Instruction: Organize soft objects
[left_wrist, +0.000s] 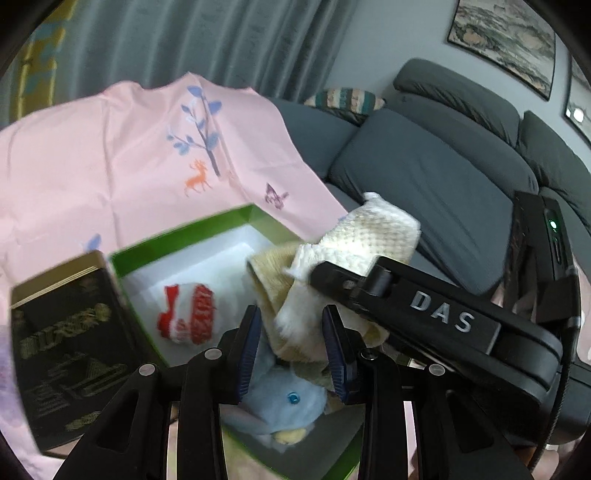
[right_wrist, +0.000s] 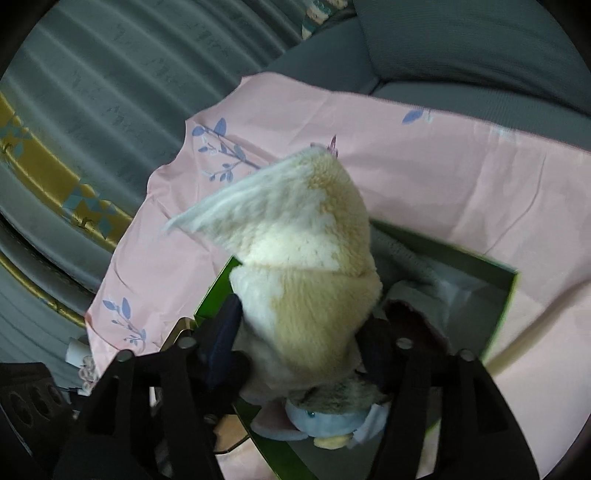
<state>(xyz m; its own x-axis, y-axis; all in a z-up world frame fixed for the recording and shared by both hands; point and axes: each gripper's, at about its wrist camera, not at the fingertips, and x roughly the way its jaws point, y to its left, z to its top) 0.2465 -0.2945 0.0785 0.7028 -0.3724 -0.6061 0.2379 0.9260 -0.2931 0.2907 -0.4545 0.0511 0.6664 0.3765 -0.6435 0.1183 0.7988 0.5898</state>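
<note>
Right gripper (right_wrist: 299, 332): jaws clamped on the cream plush cloth (right_wrist: 306, 266), which bulges up between them toward 12 o'clock in the right wrist view. The grip appears to sit at the cloth's lower end, probably so that the loose bulk can be steered as one bundle over the box.

Left gripper (left_wrist: 291, 343): jaws apart, blue pads on either side of a hanging fold of the same cloth (left_wrist: 325, 280). Whether the pads touch it cannot be told. The open stance suggests a supporting role, ready to tuck or press the fabric, not carry it.

Below both jaws, at 6 o'clock, lies a blue plush toy (left_wrist: 280, 402) with a bright blue eye, already inside the green box (left_wrist: 192, 229). The cloth hangs directly above it, so the judgement is that the cloth is being lowered in on top.

At 9 o'clock from the left jaws, a red-and-white soft item (left_wrist: 188, 314) rests on the box's white floor. Beyond it at 9 o'clock stands a dark tin with gold print (left_wrist: 70, 347), just beside the box wall.

The box sits on a pink printed cloth (left_wrist: 110, 155) covering the tabletop. A grey sofa (left_wrist: 436, 155) fills 2 o'clock.
</note>
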